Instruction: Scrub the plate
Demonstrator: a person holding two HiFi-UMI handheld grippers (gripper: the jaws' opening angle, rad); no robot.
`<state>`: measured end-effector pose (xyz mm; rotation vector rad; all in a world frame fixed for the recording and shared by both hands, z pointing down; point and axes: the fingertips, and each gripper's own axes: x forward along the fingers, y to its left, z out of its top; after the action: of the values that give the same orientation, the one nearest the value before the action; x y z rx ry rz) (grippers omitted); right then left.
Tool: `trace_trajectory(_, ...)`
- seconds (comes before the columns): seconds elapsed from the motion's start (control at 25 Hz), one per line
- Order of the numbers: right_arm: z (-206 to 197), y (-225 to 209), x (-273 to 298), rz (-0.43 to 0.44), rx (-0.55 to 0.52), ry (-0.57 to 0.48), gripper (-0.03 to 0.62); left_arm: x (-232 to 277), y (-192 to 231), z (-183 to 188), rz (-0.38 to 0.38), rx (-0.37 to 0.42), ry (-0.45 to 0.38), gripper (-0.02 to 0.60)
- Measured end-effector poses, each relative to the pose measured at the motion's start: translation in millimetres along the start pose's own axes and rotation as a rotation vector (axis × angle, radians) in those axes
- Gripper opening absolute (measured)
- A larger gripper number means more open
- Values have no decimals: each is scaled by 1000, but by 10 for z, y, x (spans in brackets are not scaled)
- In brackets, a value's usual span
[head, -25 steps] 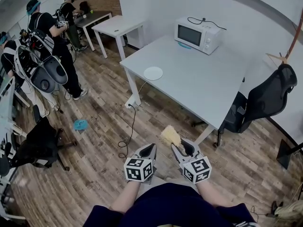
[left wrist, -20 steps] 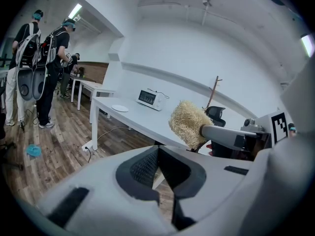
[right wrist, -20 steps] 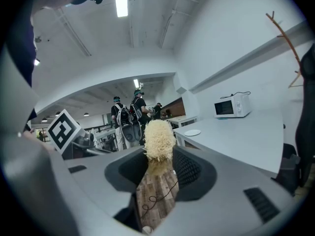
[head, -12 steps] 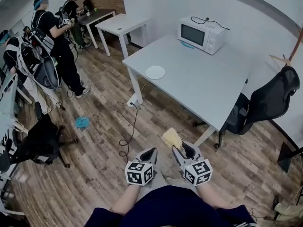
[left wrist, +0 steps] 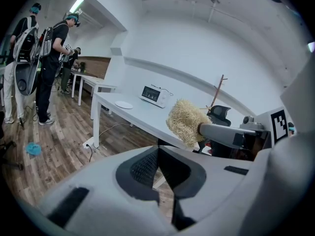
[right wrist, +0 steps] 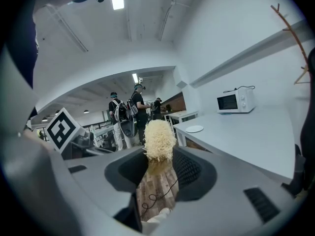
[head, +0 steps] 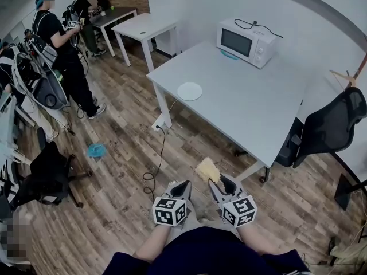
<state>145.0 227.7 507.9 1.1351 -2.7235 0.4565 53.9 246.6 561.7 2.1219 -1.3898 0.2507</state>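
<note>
A small white plate (head: 189,90) lies near the left end of the grey table (head: 246,107), well ahead of both grippers; it also shows far off as the plate (left wrist: 124,104) and the plate (right wrist: 195,129). My right gripper (head: 221,182) is shut on a pale yellow fibrous scrubber (head: 207,169), which sticks out past its tips as the scrubber (right wrist: 158,139). My left gripper (head: 182,185) is shut and holds nothing; its jaws meet in the left gripper view (left wrist: 158,150). Both grippers hover side by side over the wooden floor, short of the table.
A white microwave (head: 248,42) stands at the table's far side. A black office chair (head: 327,128) sits at the right, another chair (head: 49,173) at the left. People with gear (head: 54,50) stand at the far left. A black cable (head: 155,162) and a blue object (head: 96,150) lie on the floor.
The people at the left have shifted a little and the view has drifted slightly. Both grippers keep the same pose, the scrubber still in the right one.
</note>
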Motion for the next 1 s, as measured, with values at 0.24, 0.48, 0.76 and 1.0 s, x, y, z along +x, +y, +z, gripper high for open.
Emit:
trace_trajectory(0.24, 170, -134, 517, -18, -5, -2, 156, 289, 405, 331, -16, -4, -2, 18)
trace_trajectory(0.48, 377, -324, 1126, -53, -12, -6, 158, 653, 904, 751, -39, -1, -10, 18)
trace_trajectory(0.76, 768, -532, 1805, -90, -7, -7, 158, 1054, 1335, 1357, -89, 20, 2, 18)
trace_trajectory(1.0, 991, -591, 2402, -98, -4, -12, 158, 1255, 1805, 1756, -95, 24, 3, 18)
